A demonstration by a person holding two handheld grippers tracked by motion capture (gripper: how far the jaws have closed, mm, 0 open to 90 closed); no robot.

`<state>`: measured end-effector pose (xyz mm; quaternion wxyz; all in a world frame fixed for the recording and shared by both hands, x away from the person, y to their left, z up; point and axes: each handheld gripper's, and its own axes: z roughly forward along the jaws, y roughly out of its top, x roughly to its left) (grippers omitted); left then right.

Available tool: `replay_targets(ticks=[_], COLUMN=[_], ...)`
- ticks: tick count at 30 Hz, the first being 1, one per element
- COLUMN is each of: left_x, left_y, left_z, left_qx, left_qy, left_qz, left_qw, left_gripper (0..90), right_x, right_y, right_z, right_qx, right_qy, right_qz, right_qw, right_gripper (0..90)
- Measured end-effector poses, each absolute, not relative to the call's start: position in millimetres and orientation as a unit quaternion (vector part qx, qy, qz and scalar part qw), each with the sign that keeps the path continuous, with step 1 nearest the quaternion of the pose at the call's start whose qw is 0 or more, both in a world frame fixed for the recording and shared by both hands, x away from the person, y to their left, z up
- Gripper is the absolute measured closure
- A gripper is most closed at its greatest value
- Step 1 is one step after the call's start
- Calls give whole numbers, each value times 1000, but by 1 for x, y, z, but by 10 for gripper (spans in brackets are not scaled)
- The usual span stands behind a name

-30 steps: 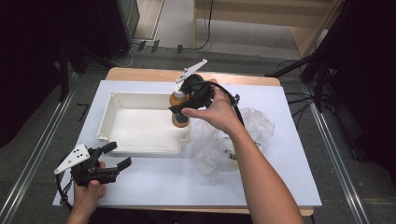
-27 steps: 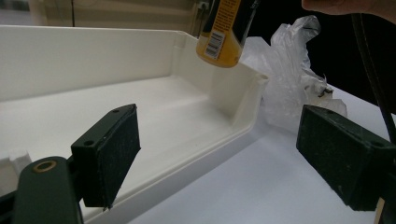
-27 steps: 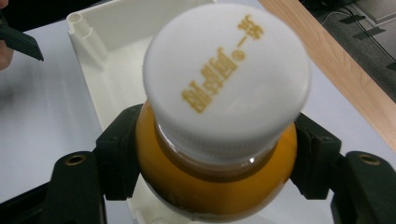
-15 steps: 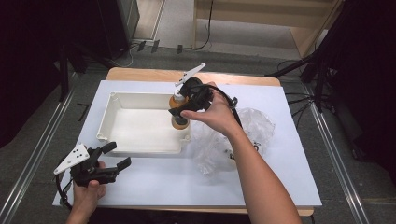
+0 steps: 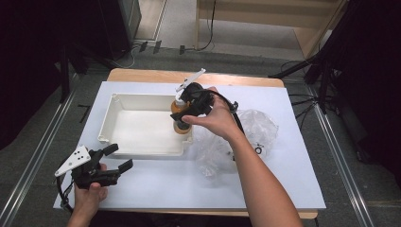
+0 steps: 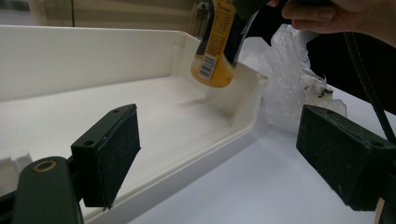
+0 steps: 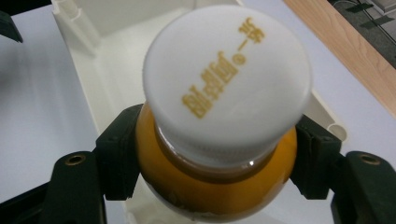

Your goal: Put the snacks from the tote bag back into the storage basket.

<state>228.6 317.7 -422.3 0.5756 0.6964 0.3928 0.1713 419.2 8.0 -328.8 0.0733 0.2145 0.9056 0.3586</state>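
A white-covered table (image 5: 283, 189) seen from above, with a shallow white tray (image 5: 137, 127) lying left of the frame's centre. At the tray's right end, the right gripper (image 5: 182, 113) holds an orange bottle (image 5: 179, 116) with a white cap. The bottle stands nearly upright, its long axis running top to bottom, cap up and base down, with the base hanging just above the tray's right-hand corner. The person's right hand (image 5: 215, 118) wraps the gripper from the right, the forearm running down to the lower right of the frame.

In the right gripper view, the white cap (image 7: 229, 79) faces the camera, printed with gold characters, and the two black jaws press against either side of the orange shoulder just below it. The tray (image 7: 93, 28) floor lies beneath.

In the left gripper view, the bottle (image 6: 217, 46) shows at upper centre, leaning slightly, its labelled lower end pointing down into the tray (image 6: 93, 60) and not touching the floor.

A crumpled clear plastic bag (image 5: 236, 137) lies on the table just right of the tray.

At lower left of the high view, the left gripper (image 5: 116, 158) rests in the person's left hand (image 5: 90, 198) near the table's front edge, apart from the tray. Its jaws stand wide apart with nothing between them.
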Motion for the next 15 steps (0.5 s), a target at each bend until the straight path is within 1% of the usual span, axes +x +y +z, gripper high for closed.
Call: replay_targets(ticks=[15], left_x=[229], left_y=[318], left_z=[-422], left_qx=[697], left_qy=[392], left_qz=[172], left_qw=[575], left_gripper=[137], right_x=[421], right_y=[12], right_z=[-347], right_qx=[221], right_qy=[909], right_qz=[345], right_qw=[74], right_gripper=[305])
